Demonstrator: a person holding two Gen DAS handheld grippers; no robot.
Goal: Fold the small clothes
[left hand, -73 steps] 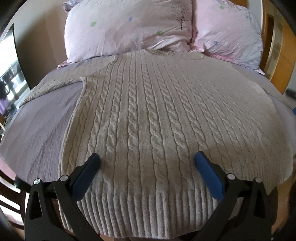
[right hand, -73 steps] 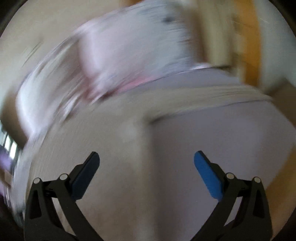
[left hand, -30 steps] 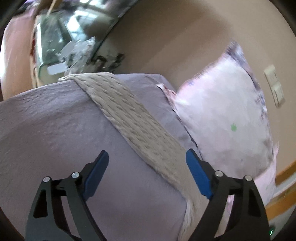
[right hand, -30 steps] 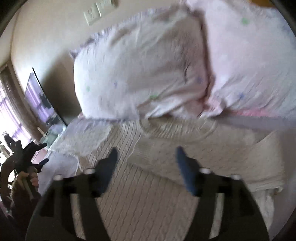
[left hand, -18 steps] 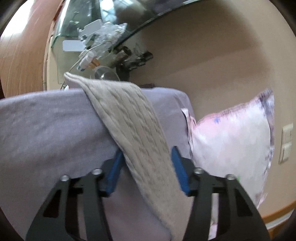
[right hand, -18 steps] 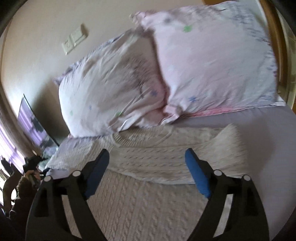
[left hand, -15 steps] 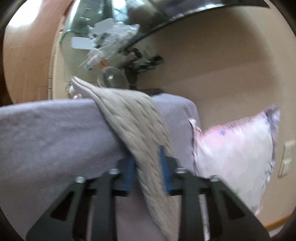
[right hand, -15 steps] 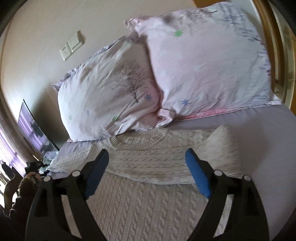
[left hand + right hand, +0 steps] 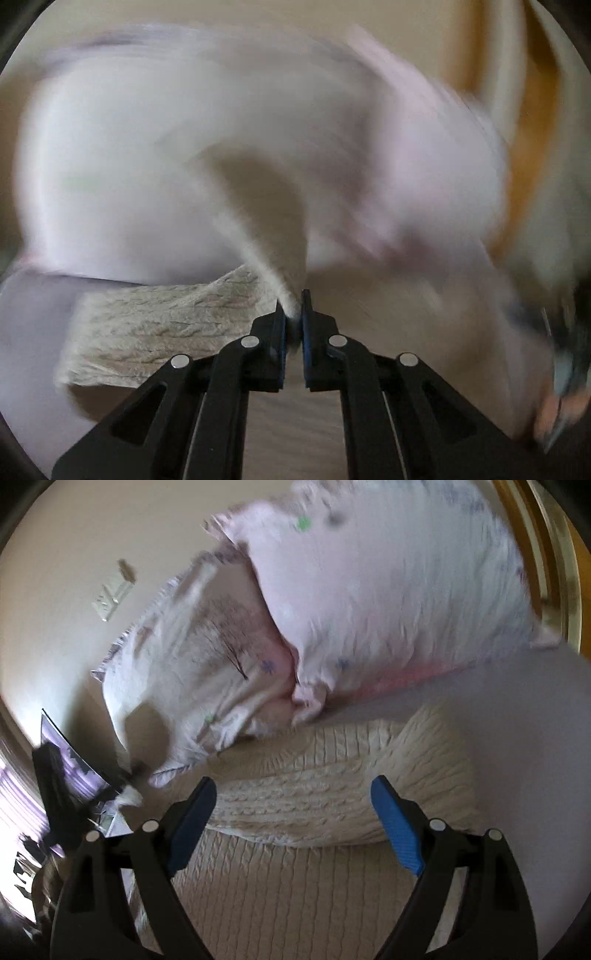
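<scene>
Lifted sleeve (image 9: 258, 258), left hand-held gripper (image 9: 294, 314) clamped.

One cable-knit sweater (image 9: 332, 794) lies on the bed (image 9: 535, 738). Two pillows (image 9: 388, 590) rest just behind the sweater. One wall switch plate (image 9: 110, 598) sits above the pillows.

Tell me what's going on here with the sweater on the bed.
A person is folding a cream cable-knit sweater on a bed. The left gripper is shut on the left sleeve, lifted off the sheet; that view is motion-blurred. The right gripper is open, holding nothing, above the right sleeve, which lies folded across the chest below two pillows.
</scene>
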